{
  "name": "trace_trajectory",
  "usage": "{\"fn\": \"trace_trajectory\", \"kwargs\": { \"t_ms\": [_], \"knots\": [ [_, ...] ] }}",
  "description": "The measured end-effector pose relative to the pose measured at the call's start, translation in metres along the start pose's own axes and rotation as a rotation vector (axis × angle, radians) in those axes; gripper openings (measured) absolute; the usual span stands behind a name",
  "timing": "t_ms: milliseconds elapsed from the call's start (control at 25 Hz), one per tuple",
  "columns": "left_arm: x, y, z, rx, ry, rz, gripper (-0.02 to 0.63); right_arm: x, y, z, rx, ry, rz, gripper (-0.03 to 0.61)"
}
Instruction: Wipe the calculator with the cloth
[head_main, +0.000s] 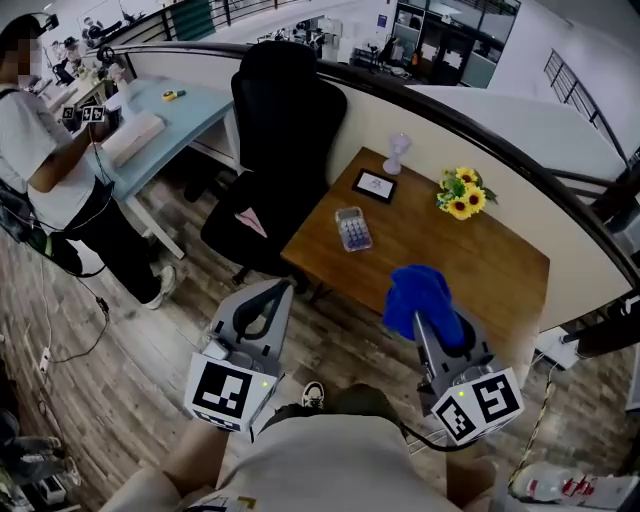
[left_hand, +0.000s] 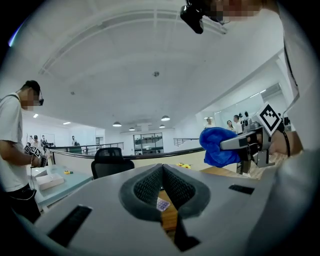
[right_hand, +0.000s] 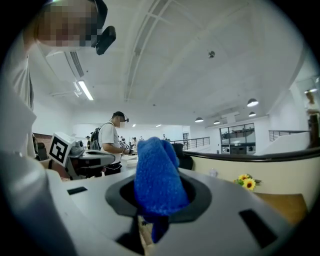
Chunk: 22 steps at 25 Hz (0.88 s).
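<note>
Right claw (head_main: 426, 322) clamped on cloth (head_main: 418, 290); left claw (head_main: 274, 296) together, empty; calculator (head_main: 352, 229) (near table's (head_main: 480, 265) left edge) not yet wiped.

Holding both grippers out ahead of the torso, low and level with each other, side by side but well apart. Pointing the left gripper (head_main: 274, 293) forward and slightly inward, its jaws pressing together at the tips, gripping nothing. Pointing the right gripper (head_main: 428, 322) forward on the other side, its jaws clamping a blue cloth (head_main: 420, 288), the fabric bunching up over the tips and hanging down below them. Extending the left forearm (head_main: 188, 462) and the right forearm (head_main: 470, 487) from the bottom edge of the head view, one behind each gripper.
</note>
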<state>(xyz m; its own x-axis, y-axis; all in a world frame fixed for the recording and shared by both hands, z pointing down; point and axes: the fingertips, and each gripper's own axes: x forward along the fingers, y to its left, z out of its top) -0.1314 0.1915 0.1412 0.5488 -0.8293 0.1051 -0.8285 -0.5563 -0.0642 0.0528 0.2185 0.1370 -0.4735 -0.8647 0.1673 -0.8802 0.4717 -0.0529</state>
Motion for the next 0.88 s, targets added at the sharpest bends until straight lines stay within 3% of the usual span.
{"fn": "trace_trajectory", "kwargs": {
  "t_ms": [480,880],
  "knots": [
    [0.072,0.01,-0.005,0.017,0.021,-0.037,0.003,0.052,-0.061,-0.004,0.039,0.008,-0.028,0.106],
    [0.183,0.025,-0.011,0.038,0.075,-0.008,0.003,0.126,-0.14,-0.011,0.051,0.044,0.046,0.106]
  ]
}}
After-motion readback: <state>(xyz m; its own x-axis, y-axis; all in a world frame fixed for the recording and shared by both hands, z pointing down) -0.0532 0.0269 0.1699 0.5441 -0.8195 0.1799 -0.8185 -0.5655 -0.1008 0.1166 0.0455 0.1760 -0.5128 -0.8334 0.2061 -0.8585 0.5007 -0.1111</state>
